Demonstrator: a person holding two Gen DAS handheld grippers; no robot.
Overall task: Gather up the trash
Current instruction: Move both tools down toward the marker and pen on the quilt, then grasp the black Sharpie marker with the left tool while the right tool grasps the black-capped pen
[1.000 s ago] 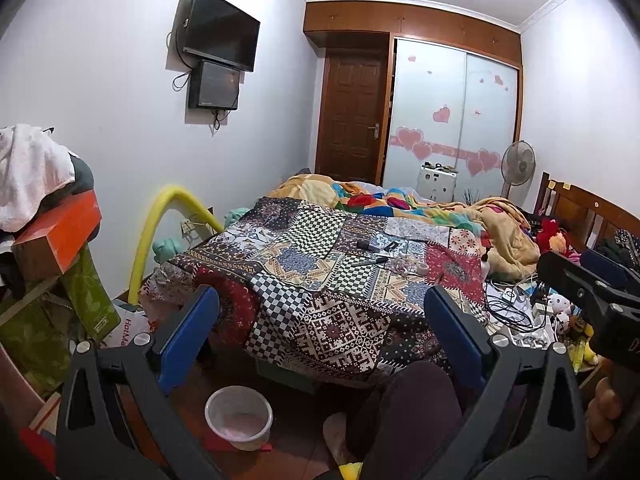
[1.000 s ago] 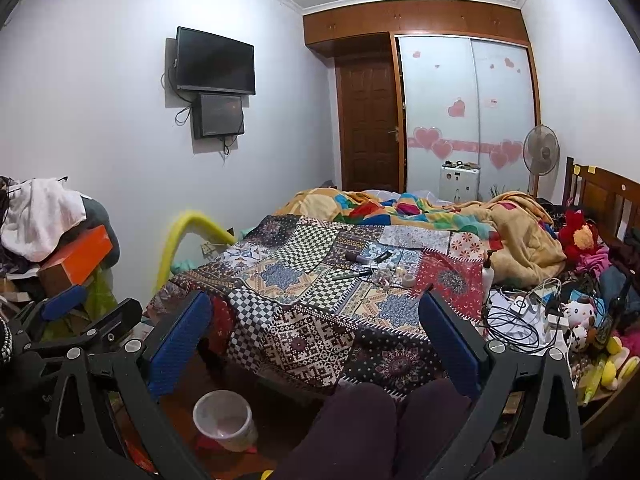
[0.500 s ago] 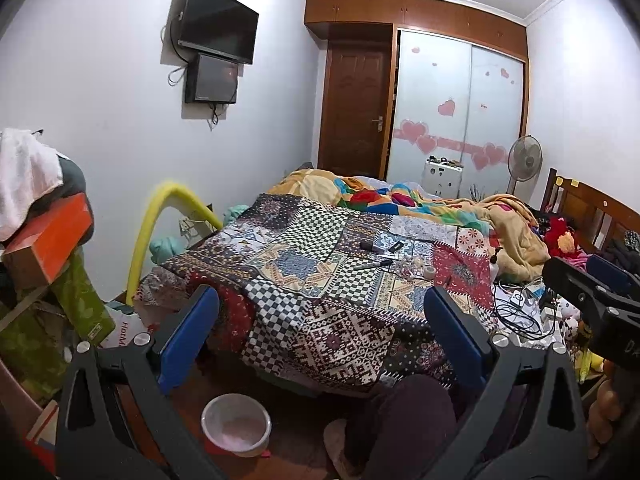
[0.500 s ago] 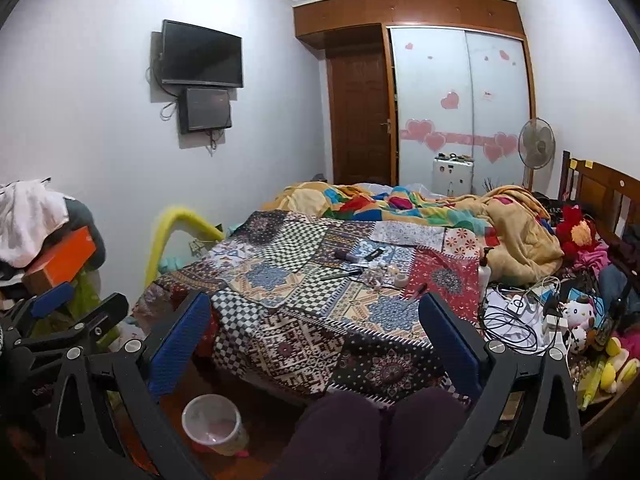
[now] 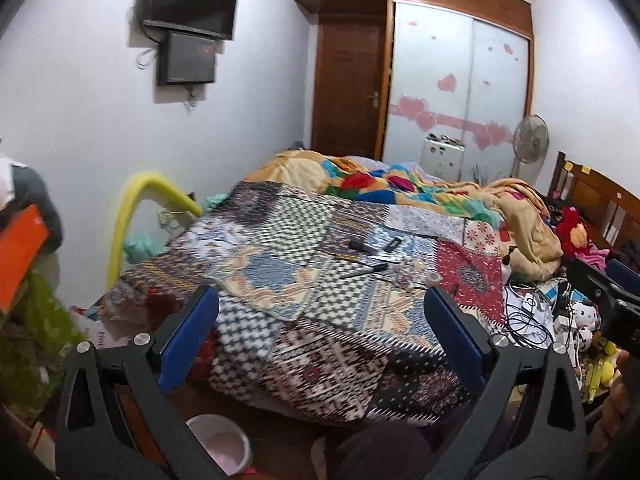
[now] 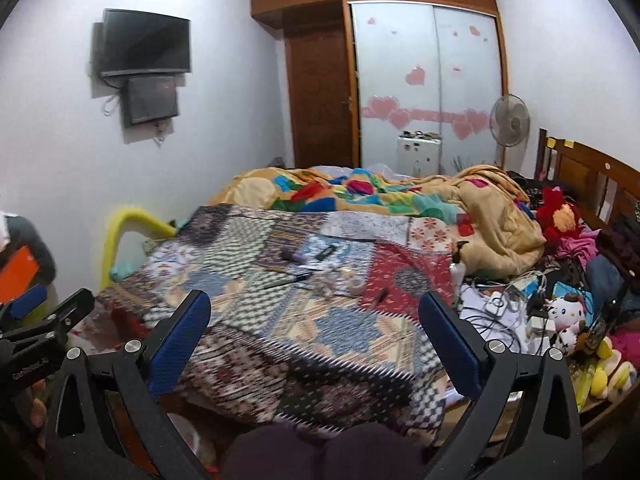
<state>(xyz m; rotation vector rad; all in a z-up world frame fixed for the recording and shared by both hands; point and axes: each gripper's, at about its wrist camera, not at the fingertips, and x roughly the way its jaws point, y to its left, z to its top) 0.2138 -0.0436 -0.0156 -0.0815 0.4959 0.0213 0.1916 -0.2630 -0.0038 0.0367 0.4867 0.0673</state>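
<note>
Above bed point(image 5: 320, 280), left gripper point(image 5: 320, 336), right gripper point(image 6: 316, 332), jaws apart

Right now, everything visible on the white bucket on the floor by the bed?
The white bucket shows only in the left wrist view. It is small and round, looks like plastic, and stands upright and open on the brown floor just below the hanging edge of the patchwork blanket. Its inside looks pale pinkish; whether anything lies in it cannot be told. The open left gripper's black frame crosses in front of its left side. Nothing is seen touching it but the floor.
</note>
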